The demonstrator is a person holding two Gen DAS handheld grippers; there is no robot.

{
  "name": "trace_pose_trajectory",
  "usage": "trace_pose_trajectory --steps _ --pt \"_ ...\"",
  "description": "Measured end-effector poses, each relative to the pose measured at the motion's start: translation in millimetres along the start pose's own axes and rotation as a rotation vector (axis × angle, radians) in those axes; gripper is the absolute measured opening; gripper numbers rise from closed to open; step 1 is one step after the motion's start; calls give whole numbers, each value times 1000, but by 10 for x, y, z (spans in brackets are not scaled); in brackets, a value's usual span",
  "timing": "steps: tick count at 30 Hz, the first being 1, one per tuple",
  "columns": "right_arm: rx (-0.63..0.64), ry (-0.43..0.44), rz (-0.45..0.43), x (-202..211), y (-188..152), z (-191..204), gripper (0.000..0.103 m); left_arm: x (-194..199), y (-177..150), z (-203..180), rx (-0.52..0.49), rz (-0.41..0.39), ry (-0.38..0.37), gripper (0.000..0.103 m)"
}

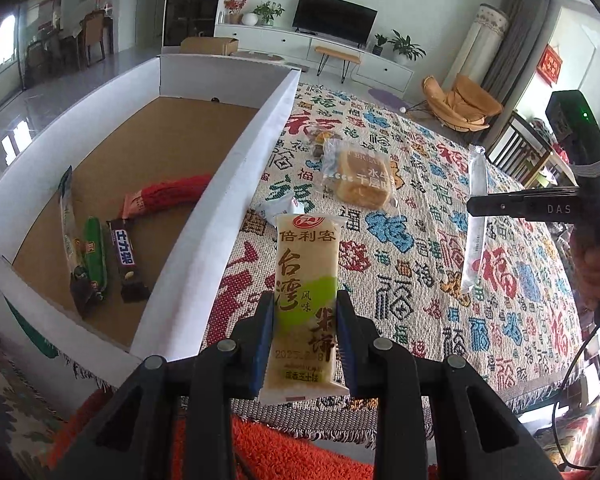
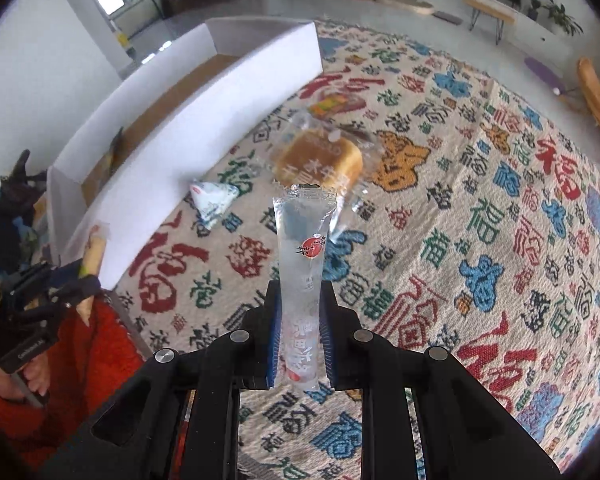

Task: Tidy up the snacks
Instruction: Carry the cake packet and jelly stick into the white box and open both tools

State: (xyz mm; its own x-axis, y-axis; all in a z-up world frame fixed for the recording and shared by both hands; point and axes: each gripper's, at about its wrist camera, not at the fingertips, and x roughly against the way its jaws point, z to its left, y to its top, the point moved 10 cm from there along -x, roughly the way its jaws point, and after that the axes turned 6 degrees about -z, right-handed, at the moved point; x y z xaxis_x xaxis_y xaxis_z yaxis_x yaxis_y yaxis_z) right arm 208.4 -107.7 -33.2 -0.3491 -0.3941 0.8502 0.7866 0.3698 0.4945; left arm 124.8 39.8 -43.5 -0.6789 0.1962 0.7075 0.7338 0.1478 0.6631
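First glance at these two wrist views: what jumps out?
Each gripper is shut on a snack: the left gripper clamps a yellow-green rice cracker pack, the right gripper a clear jelly stick. Both hang above the loud character-print blanket. The white box at left holds four snacks.

Left gripper clamped on a rice cracker pack, right next to the white box with a Snickers bar inside.

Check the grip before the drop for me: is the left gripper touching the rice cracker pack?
Touching. The left wrist view shows the left gripper with both blue pads pressed against the sides of the rice cracker pack, no gap.
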Motion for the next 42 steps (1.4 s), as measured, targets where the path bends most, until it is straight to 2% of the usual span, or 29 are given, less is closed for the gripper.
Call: trace_pose_trajectory --steps 5,15,24,31,35,36,37,38,39,41,42 --pt "38 55 -56 146 207 352 18 223 135 196 35 -46 13 29" --pt "103 167 -109 212 479 1088 18 530 261 869 104 -93 126 29" --pt "150 242 -227 325 1041 1740 18 640 488 1308 145 -128 187 29" --pt "138 347 -209 29 1333 2334 19 452 675 1611 154 -119 235 29" --pt "161 319 -173 -326 1359 2528 19 307 805 1784 173 -129 269 30" --pt "165 304 -167 -421 1366 2548 20 275 839 1837 182 -138 288 37" --pt "173 285 -171 -504 1385 2563 23 239 866 1891 193 -142 307 59" --pt "184 260 -200 -545 1431 2561 25 204 889 1943 205 -146 323 74" --pt "194 231 -242 -557 1494 2544 38 187 911 1988 216 -160 340 94" --pt "198 189 -335 -487 1622 2480 58 195 945 2042 224 -203 364 97" --pt "190 181 -381 -417 1667 2440 60 187 938 2047 225 -210 364 97"
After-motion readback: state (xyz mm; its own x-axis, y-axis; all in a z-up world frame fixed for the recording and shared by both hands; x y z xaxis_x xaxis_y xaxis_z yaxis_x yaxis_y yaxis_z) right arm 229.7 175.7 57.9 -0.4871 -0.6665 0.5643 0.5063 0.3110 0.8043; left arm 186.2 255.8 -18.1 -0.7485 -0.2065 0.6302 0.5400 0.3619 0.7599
